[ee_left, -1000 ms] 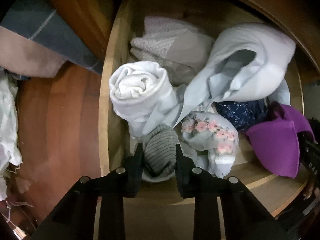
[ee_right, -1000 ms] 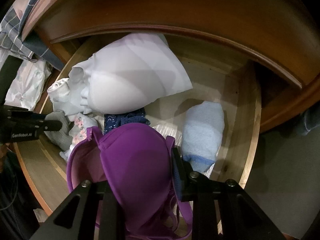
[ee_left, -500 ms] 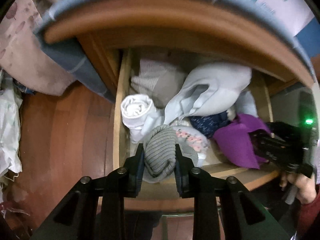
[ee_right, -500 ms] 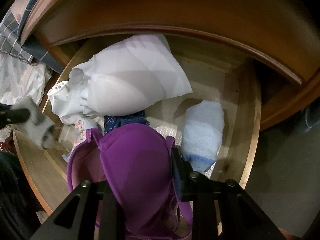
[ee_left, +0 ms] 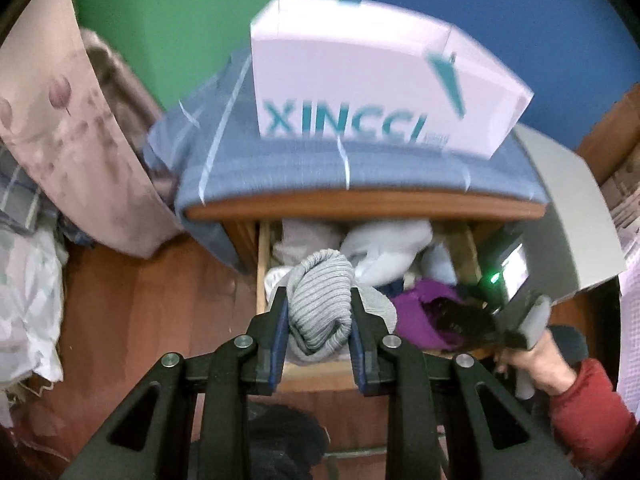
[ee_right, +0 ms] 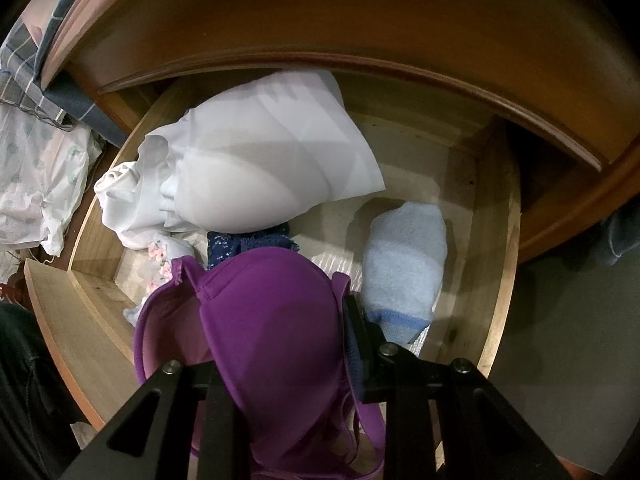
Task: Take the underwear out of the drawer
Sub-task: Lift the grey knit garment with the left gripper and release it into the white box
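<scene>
My left gripper (ee_left: 318, 312) is shut on a grey ribbed garment (ee_left: 320, 296), held well above the open wooden drawer (ee_left: 262, 264). In the left wrist view the purple bra (ee_left: 416, 312) lies at the drawer's right, with a hand (ee_left: 528, 364) in a red sleeve holding the other gripper over it. In the right wrist view my right gripper (ee_right: 280, 312) is shut on that purple bra (ee_right: 260, 352), low in the drawer (ee_right: 496, 240); the bra hides its left finger. A white garment (ee_right: 260, 168), a navy floral piece (ee_right: 248, 240) and a light blue roll (ee_right: 404, 264) lie inside.
A white box with teal letters (ee_left: 360, 92) sits on a blue checked cloth (ee_left: 320, 168) on the cabinet top. Pink flowered fabric (ee_left: 68, 128) hangs at the left over a red-brown wooden floor (ee_left: 140, 320). A grey board (ee_left: 560, 208) leans at the right.
My left gripper has risen out of the drawer with the grey garment, and its view now takes in the cabinet top. The right gripper and the bra have not moved.
</scene>
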